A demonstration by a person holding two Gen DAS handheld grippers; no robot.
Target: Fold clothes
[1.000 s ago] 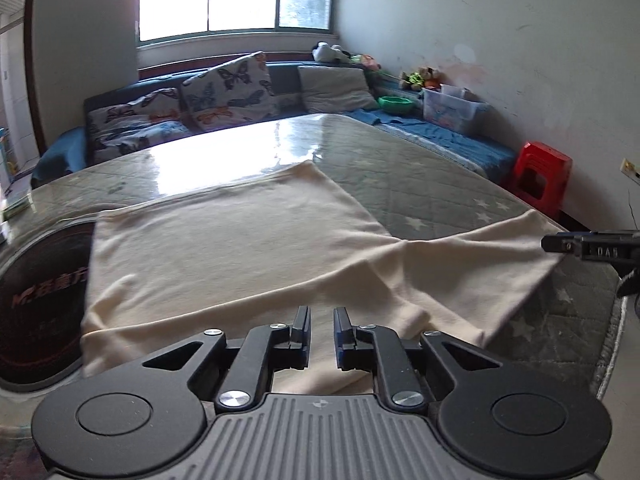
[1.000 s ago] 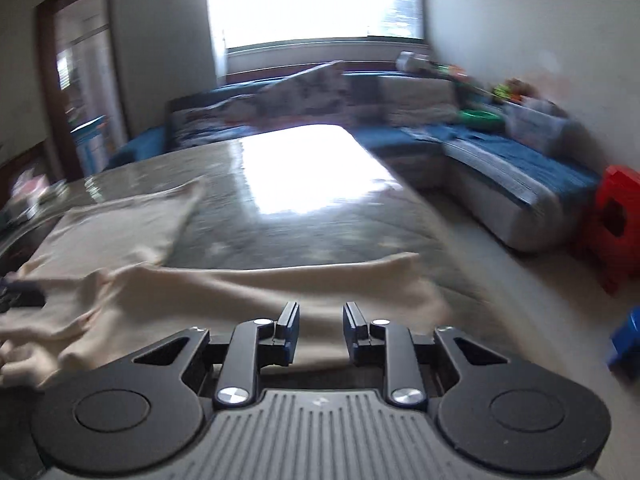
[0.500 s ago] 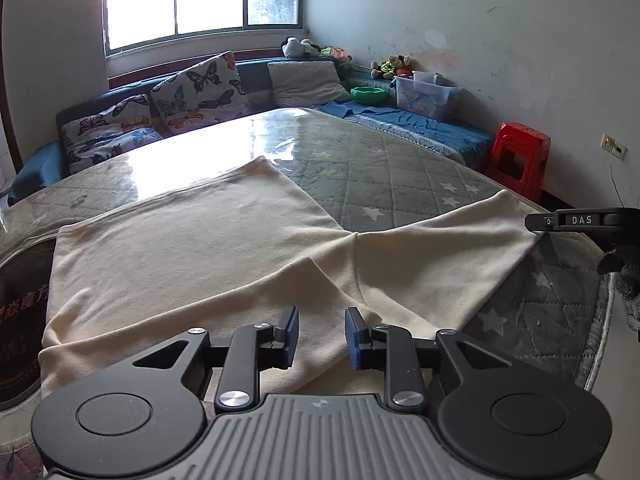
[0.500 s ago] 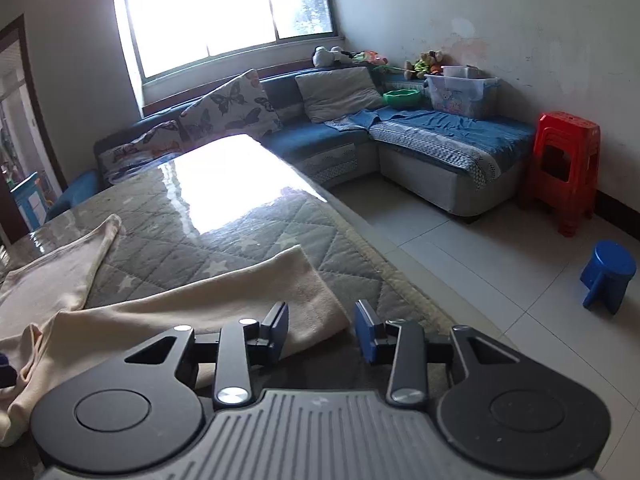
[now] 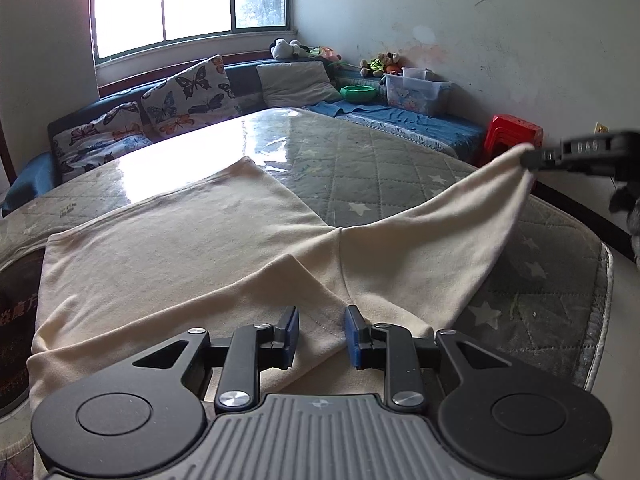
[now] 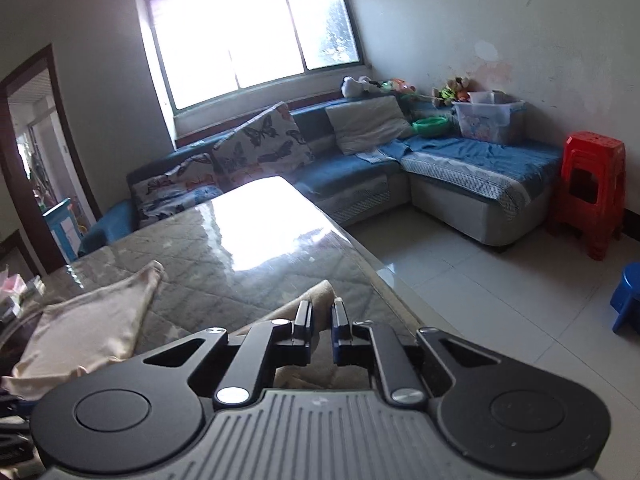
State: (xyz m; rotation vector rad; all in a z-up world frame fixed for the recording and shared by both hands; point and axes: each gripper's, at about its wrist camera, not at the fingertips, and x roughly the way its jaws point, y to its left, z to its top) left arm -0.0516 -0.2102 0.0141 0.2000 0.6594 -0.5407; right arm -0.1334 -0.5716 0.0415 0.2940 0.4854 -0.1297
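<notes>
Half a second earlier the right gripper (image 6: 321, 318) had gaped beside the sleeve (image 5: 460, 220); now its jaws pinched the cuff and held it lifted at three o'clock. The cream garment (image 5: 168, 248) lay spread on the quilted table (image 5: 380, 168). The left gripper (image 5: 321, 334) hovered narrowly parted over the near hem at six o'clock, gripping nothing. Carrying the sleeve low toward nine o'clock, taut and level, would likely give a clean crease

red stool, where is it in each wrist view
Left wrist: the red stool stands at the right edge, past the table's far corner, just left of the right gripper pinching the cream garment.
Right wrist: it stands at the right, beside the sofa's end.
Shared landmark: the butterfly cushion.
</notes>
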